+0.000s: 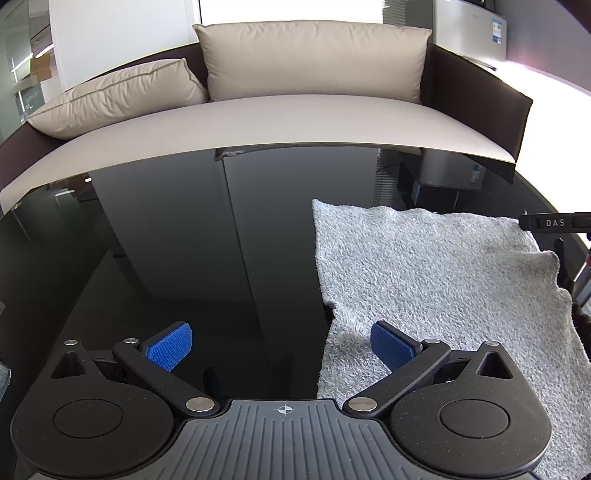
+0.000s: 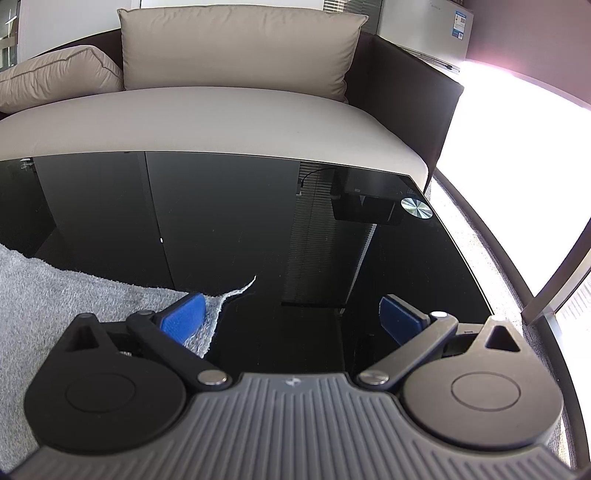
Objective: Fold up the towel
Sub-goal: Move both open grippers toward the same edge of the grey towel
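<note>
Noting both grippers spread wide, grasping nothing. The towel (image 1: 436,291) lies rumpled on the glossy black bench (image 1: 184,240), at 3 o'clock of the left gripper (image 1: 280,343) and 9 o'clock of the right gripper (image 2: 291,319). We see 1 blue pad (image 2: 184,315) over the towel's curled corner (image 2: 240,290). Risk, in our judgement: closing here pinches only 1 thin layer or slides off, and the slick bench lets the cloth drag, skewing the fold.

Glossy black table (image 1: 166,229) foreground, reflecting room. Beige sofa (image 1: 280,122) with dark brown frame at 12 o'clock, two beige cushions (image 1: 314,59) on seat. Silver fridge (image 2: 424,33) at 1 o'clock. Bright window glare (image 2: 517,122) at 2 o'clock.
</note>
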`<state>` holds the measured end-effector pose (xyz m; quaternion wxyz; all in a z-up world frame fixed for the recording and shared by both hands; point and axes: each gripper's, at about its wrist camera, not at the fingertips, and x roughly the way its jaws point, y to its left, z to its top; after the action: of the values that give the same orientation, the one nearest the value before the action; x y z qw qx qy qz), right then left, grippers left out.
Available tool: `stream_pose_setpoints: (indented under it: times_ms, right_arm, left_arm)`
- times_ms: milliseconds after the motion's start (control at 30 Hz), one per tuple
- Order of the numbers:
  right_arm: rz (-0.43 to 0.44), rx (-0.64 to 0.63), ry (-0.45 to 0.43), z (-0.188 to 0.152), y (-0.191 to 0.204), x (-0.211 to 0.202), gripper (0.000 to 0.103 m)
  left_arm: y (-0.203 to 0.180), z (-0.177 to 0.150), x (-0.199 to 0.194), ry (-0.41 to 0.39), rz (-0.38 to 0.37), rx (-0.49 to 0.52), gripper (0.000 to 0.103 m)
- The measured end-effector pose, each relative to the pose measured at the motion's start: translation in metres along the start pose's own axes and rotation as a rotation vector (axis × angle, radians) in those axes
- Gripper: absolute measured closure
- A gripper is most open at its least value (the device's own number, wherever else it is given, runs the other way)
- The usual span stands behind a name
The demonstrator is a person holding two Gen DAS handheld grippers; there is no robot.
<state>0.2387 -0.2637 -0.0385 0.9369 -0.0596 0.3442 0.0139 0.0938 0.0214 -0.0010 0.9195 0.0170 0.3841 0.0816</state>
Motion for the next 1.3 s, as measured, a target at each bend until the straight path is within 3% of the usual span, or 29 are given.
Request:
stream_pose_setpoints:
  times_ms: [233,467,633,933,1300]
  right_arm:
    - [-0.014,0.041,-0.01,-0.001,-0.004,-0.003,0.001]
    - [0.117,0.094,-0.054,-0.016,-0.021,-0.053,0.001]
    - [0.173,0.005,-0.069,-0.044,-0.017,-0.101,0.001]
    - [0.266,0.016,-0.088,-0.102,-0.027,-0.186,0.001]
    - [0.305,-0.027,-0.056,-0.148,-0.017,-0.228,0.001]
  left_arm:
    - [0.004,0.0,0.001,0.005,-0.005,-0.001,0.001]
    - [0.012,-0.009,-0.01,0.012,-0.04,-0.003,0.001]
    - [0.017,-0.028,-0.03,0.004,-0.061,0.005,0.001]
    - [0.01,-0.069,-0.061,0.002,-0.084,0.073,0.001]
    - [0.013,-0.094,-0.083,-0.009,-0.077,0.052,0.001]
